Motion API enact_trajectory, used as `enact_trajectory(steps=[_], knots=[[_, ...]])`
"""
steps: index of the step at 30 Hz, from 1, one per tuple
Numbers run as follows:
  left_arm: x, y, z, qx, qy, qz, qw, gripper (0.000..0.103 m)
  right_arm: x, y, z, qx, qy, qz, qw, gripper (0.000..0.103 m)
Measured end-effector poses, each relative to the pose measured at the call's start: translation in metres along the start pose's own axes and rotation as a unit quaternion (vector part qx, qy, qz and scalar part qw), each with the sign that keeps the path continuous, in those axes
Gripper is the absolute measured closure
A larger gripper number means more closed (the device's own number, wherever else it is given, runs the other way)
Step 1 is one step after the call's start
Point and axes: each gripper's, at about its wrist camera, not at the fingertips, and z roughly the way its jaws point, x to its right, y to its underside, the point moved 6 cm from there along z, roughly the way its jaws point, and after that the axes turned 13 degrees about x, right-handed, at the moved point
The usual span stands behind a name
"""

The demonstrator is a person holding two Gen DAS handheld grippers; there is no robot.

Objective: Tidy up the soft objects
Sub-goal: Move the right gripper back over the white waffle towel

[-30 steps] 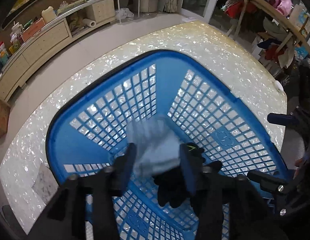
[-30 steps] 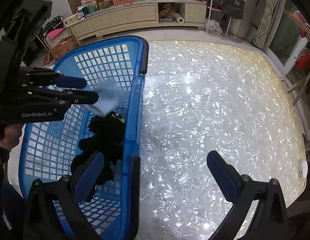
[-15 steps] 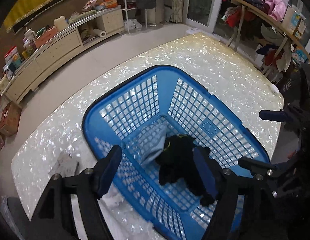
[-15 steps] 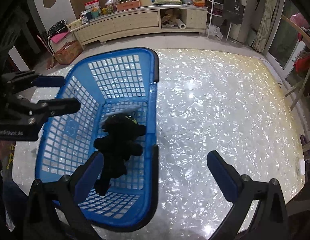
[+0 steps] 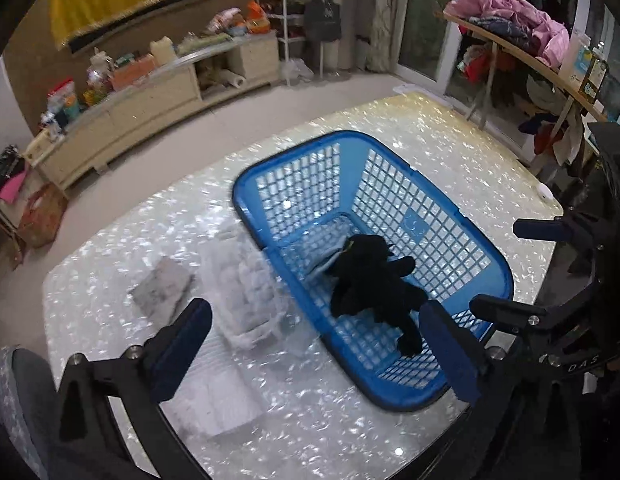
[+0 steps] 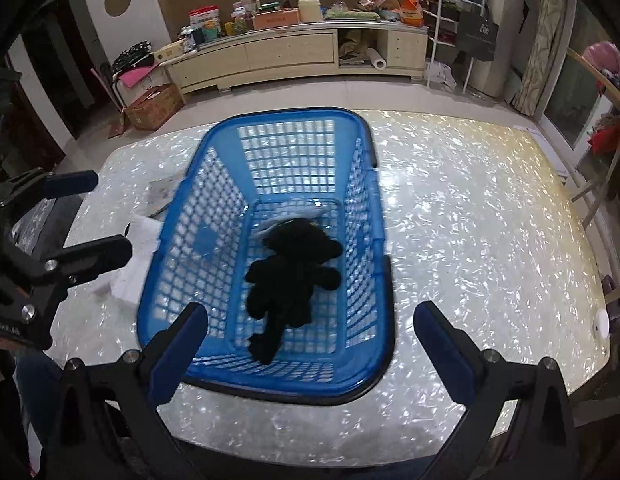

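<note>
A blue mesh basket (image 5: 450, 216) (image 6: 213, 184) stands on the pearly table. Inside lie a black plush toy (image 5: 374, 280) (image 6: 293, 272) and a pale blue cloth (image 5: 322, 248) (image 6: 293, 216) partly under it. My left gripper (image 5: 318, 352) is open and empty, raised above the table at the basket's near-left side. My right gripper (image 6: 305, 344) is open and empty, above the basket's near rim. White soft cloths (image 5: 249, 292) (image 6: 133, 256) lie on the table left of the basket.
A small grey square pad (image 5: 161, 288) lies left of the white cloths. A flat white sheet (image 5: 225, 396) lies near the table's front edge. A small white disc (image 6: 601, 322) sits at the table's right edge. Cabinets and clothes racks stand beyond the table.
My left gripper let go of the pale blue cloth into the basket, opened wide and drew back and up. My right gripper also drew back, still open.
</note>
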Motion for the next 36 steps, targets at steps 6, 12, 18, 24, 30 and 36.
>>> enact_trajectory(steps=[6, 12, 18, 24, 30, 36], knots=[[-0.020, 0.019, -0.033, 0.008, -0.023, -0.019, 0.9995, 0.000, -0.034, 0.000, -0.010, 0.006, -0.016, -0.019, 1.000, 0.000], [-0.045, 0.046, -0.062, 0.007, -0.037, -0.046, 0.9982, 0.000, -0.074, -0.004, -0.016, 0.024, -0.040, -0.044, 0.998, 0.000], [-0.072, 0.071, -0.084, 0.000, -0.060, -0.073, 0.9955, 0.000, -0.115, -0.005, -0.011, 0.027, -0.067, -0.072, 0.995, 0.000], [-0.107, 0.094, -0.095, -0.009, -0.079, -0.111, 0.9906, 0.000, -0.150, -0.006, 0.008, 0.014, -0.085, -0.108, 0.990, 0.000], [-0.142, 0.125, -0.097, -0.028, -0.103, -0.135, 0.9850, 0.000, -0.186, -0.005, 0.035, -0.005, -0.108, -0.124, 0.986, 0.000], [-0.174, 0.150, -0.094, -0.045, -0.113, -0.171, 0.9777, 0.000, -0.216, 0.000, 0.064, -0.023, -0.121, -0.145, 0.982, 0.005]])
